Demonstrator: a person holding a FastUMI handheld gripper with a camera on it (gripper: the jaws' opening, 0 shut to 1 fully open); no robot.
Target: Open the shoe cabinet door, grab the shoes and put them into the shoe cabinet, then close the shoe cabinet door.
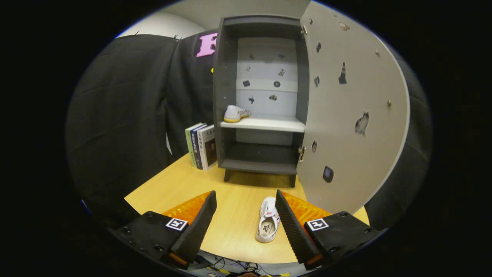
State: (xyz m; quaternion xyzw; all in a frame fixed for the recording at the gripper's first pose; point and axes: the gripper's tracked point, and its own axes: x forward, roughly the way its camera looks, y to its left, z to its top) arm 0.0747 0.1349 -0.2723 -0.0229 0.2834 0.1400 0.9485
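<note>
A dark grey shoe cabinet [225, 96] stands on the far side of a wooden table [230, 227], its light door [349, 115] swung wide open to the right. One white shoe [235, 114] lies on the left end of the cabinet's white middle shelf [269, 124]. A second white shoe [268, 225] lies on the table between my fingers, close beside the right finger [294, 227]. My gripper [245, 197] is open above the table, with neither finger pressing on the shoe.
Three books [201, 146] stand upright against the cabinet's left side. The open door reaches out over the table's right part. Black cloth walls close in the left and the back. Cables lie below the table's near edge.
</note>
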